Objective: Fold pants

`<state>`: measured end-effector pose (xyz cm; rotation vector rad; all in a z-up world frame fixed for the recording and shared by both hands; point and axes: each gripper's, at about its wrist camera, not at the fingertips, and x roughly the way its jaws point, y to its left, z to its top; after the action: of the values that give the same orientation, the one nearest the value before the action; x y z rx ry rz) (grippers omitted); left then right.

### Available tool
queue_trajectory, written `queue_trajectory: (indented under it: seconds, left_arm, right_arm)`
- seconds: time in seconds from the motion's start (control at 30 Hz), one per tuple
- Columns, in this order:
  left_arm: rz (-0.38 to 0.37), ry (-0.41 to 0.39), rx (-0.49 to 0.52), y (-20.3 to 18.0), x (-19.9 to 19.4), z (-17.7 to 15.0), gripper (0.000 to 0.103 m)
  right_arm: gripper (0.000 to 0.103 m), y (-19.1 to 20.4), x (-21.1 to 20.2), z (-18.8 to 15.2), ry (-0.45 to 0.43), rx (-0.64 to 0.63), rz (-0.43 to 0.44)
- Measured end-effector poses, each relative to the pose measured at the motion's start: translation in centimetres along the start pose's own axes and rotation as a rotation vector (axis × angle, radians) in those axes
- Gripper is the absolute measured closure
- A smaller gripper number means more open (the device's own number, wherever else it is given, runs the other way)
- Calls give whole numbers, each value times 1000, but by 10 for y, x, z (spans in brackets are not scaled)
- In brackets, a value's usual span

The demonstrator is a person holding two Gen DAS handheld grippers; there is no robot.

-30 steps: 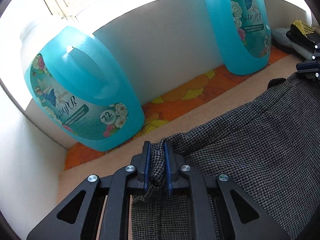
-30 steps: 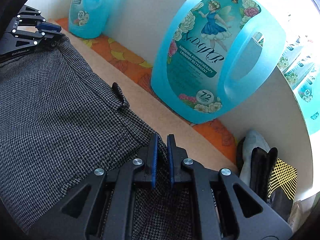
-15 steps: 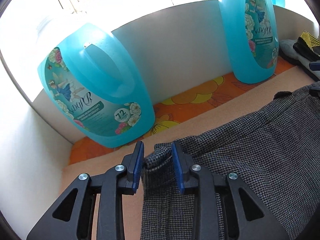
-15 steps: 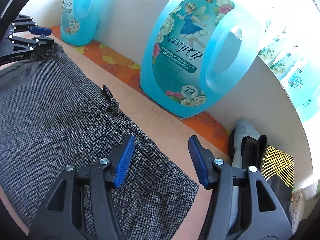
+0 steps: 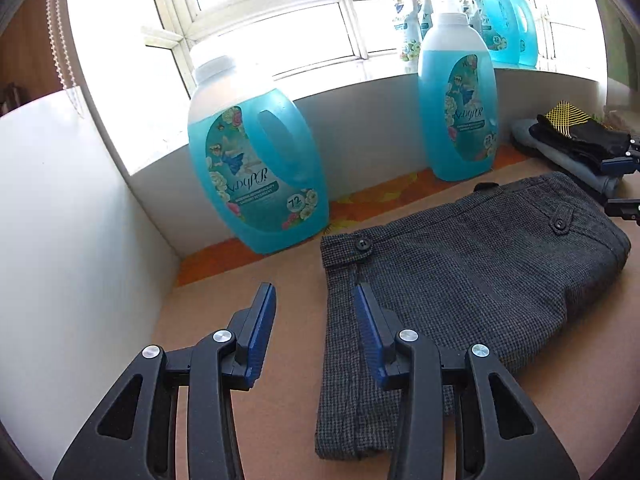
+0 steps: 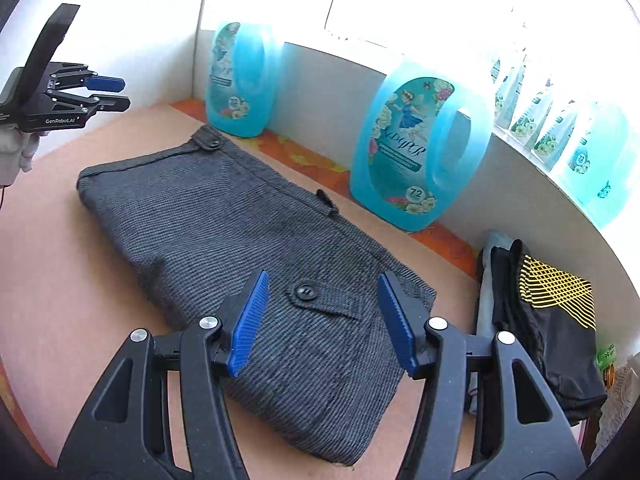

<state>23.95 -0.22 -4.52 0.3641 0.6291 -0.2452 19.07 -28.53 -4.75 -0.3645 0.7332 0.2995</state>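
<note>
The gray pants point(image 6: 240, 240) are seen lying folded and flat on the brown bench point(image 6: 60, 260), in the middle of the right wrist view and at the center right of the left wrist view point(image 5: 460, 280). The left gripper point(image 5: 314, 320) is held above the bench at the bottom of its own view, and its blue fingers point(image 5: 260, 320) are spread wide with nothing between them. It is also seen at the upper left of the right wrist view point(image 6: 108, 94), lifted off the bench. The right gripper point(image 6: 320, 316) is held over the near end of the pants, and its fingers point(image 6: 248, 320) are spread wide too, with nothing pinched. Two big blue soap bottles point(image 6: 416, 152) are stood along the white wall behind the pants. A pile of dark clothes point(image 6: 540, 320) with yellow lines is seen at the right of the right wrist view, just beside the pants.
</note>
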Motion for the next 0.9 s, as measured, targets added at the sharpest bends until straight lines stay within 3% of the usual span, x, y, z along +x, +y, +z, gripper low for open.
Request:
queue_trajectory:
  seconds: [0.2, 0.47, 0.7, 0.9]
  left_arm:
    - [-73, 39, 2, -14, -31, -50, 64]
    - [-183, 113, 24, -47, -28, -90, 64]
    - [-226, 157, 8, -59, -7, -89, 64]
    - [-228, 169, -20, -53, 10, -83, 64]
  right_arm:
    - [45, 51, -13, -21, 28, -57, 60]
    - [45, 103, 6, -22, 69, -140, 125]
    - [45, 115, 39, -8, 145, -152, 193]
    - [45, 125, 60, 0, 163, -214, 157]
